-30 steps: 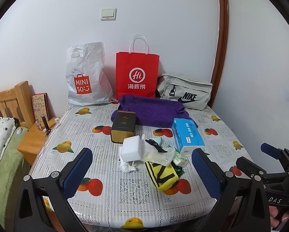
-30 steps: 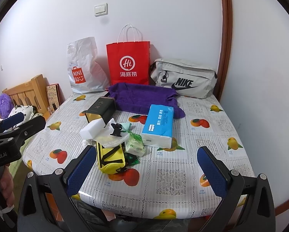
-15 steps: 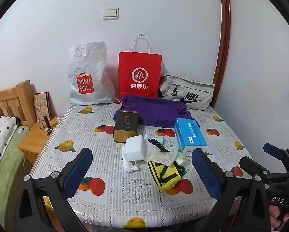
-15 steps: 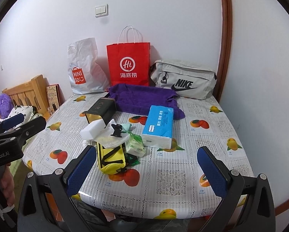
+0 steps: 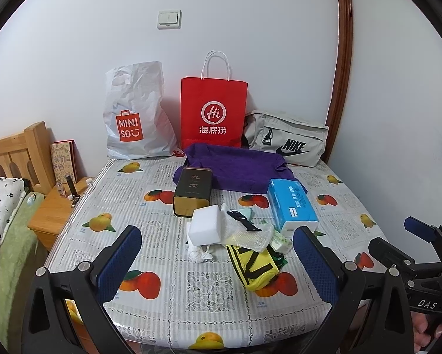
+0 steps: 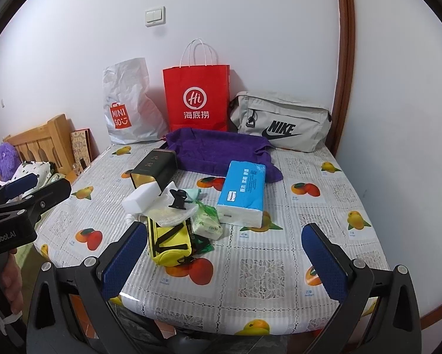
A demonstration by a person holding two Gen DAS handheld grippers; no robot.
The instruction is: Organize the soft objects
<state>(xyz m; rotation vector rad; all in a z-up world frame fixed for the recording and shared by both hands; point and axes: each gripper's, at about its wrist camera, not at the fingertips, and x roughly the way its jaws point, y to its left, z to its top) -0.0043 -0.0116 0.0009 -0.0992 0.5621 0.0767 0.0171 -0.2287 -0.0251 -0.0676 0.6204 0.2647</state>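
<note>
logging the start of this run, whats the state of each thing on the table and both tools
left tool: open, empty, off the table
right tool: open, empty
red paper Hi bag: upright against the wall
white Minisow plastic bag: upright, crumpled
grey Nike pouch: zipped, leaning on the wall
purple towel: spread flat, rumpled
blue tissue pack: lying flat
dark tea tin: lying on its side
yellow pouch: lying under the bubble wrap
white foam block: resting on the pile
</note>
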